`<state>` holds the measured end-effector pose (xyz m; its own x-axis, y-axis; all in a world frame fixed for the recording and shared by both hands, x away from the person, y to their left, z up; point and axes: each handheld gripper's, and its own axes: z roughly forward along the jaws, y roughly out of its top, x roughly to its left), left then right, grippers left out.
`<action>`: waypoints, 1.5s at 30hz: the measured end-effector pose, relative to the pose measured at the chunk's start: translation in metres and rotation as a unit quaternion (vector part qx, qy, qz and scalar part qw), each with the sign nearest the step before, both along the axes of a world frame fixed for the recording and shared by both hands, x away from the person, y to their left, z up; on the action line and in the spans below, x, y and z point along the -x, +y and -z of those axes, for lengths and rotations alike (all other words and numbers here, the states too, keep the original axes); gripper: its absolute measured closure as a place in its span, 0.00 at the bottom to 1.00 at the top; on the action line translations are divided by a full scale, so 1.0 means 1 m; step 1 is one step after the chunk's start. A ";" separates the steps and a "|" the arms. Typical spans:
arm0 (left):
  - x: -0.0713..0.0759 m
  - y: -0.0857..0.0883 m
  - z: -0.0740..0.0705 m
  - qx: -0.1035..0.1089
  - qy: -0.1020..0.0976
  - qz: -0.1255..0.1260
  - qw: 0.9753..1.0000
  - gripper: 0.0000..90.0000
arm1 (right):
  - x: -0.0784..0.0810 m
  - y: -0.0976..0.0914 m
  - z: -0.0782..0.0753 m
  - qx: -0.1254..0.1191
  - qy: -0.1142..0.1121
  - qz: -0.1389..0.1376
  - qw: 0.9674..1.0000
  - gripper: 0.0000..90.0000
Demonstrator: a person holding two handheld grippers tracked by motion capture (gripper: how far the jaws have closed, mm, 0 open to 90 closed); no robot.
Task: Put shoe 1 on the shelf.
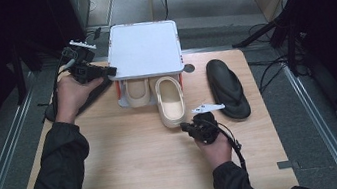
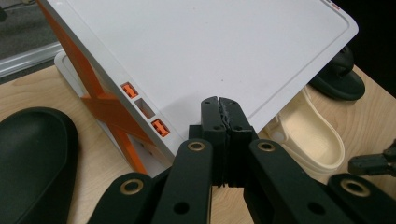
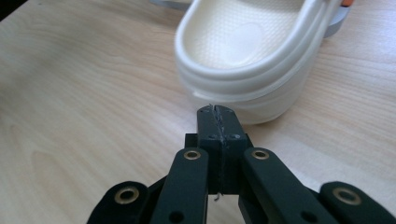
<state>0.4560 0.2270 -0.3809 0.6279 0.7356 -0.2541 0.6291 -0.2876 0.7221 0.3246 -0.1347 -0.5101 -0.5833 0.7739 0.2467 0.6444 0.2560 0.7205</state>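
You are holding the right gripper at lower centre with jaws closed on nothing, tips just short of the cream rubber clog's heel. Your left gripper, also closed and empty, is pointing at the white plastic rack with orange braces.

From above, the flat white plastic rack top covers most of the first cream foam clog; just its heel end pokes out beneath. The toe of the second cream foam clog also slips under that top. On the left, a black rubber flip-flop lies largely behind the person's left hand.

In the right claw's view, the second clog runs off the top edge, toe unseen. In the left claw's view, the black flip-flop is cut by the left and bottom edges.
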 end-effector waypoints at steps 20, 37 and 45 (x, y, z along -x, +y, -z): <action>-0.001 0.000 0.000 0.006 0.003 -0.003 1.000 1.00 | -0.077 0.038 -0.002 0.010 0.001 0.025 1.000 1.00; -0.001 0.002 0.000 0.000 -0.003 -0.011 1.000 0.99 | -0.089 0.043 0.002 -0.017 0.005 0.032 0.999 0.99; 0.000 0.012 -0.004 0.023 0.004 -0.030 0.999 0.84 | -0.061 0.029 -0.008 -0.045 -0.019 0.013 0.999 0.94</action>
<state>0.4556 0.2393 -0.3767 0.5816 0.7588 -0.2931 0.6497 -0.2165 0.7287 0.3856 -0.1062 -0.5024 -0.5740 0.7640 0.2948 0.6222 0.1728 0.7636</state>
